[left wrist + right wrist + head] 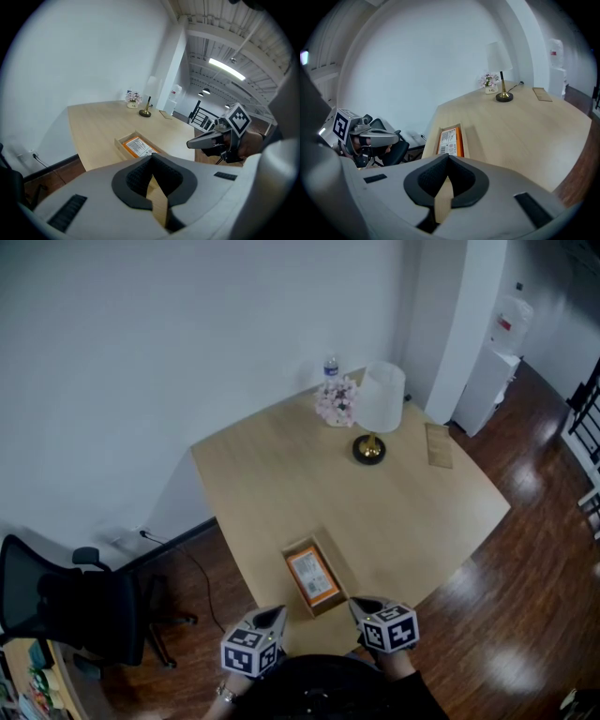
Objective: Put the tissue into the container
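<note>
Evidently the tissue pack (313, 577) is lying flat inside the shallow wooden container (287, 561), just ahead of both gripper tips and between them, at the near edge of the bench (394, 512). The left gripper (277, 612) and the right gripper (357, 604) are held clear of it, near the bench edge. Each is pressed together on nothing, with the pads seen meeting in its own gripper view. The pack is judged light and soft: a film-wrapped wad that would dent under a pinch, with a wrap that is likely slick. If it had to be taken up, it would best be pinched across its narrow width near the middle, though the container walls stand close beside its long sides. An orange wrapper with a white printed panel is seen; small print is hinted at, but no brand or word can be read.
</note>
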The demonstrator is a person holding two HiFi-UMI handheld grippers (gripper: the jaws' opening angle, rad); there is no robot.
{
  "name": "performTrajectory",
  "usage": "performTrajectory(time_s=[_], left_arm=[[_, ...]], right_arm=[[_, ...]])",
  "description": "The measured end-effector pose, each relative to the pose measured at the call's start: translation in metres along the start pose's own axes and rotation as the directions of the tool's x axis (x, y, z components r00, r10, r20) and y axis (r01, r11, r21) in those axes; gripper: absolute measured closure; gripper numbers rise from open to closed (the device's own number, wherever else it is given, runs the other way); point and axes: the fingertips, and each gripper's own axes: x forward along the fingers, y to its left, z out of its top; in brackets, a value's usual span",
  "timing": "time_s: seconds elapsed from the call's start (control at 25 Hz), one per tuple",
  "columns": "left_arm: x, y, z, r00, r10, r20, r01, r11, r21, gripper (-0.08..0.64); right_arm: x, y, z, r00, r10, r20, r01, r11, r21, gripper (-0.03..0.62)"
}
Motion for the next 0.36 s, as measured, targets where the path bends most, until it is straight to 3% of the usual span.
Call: performTrajectory(time_s=[0.36], left_arm=[[0.0003, -0.0026, 0.0014, 1.0, 0.001, 0.005, -0.001, 1.0, -0.001, 0.557]], right_arm=[[-0.003, -0.0039, 0.0001, 1.0, -0.003, 0.006, 0.003, 1.0, 0.0, 0.592]])
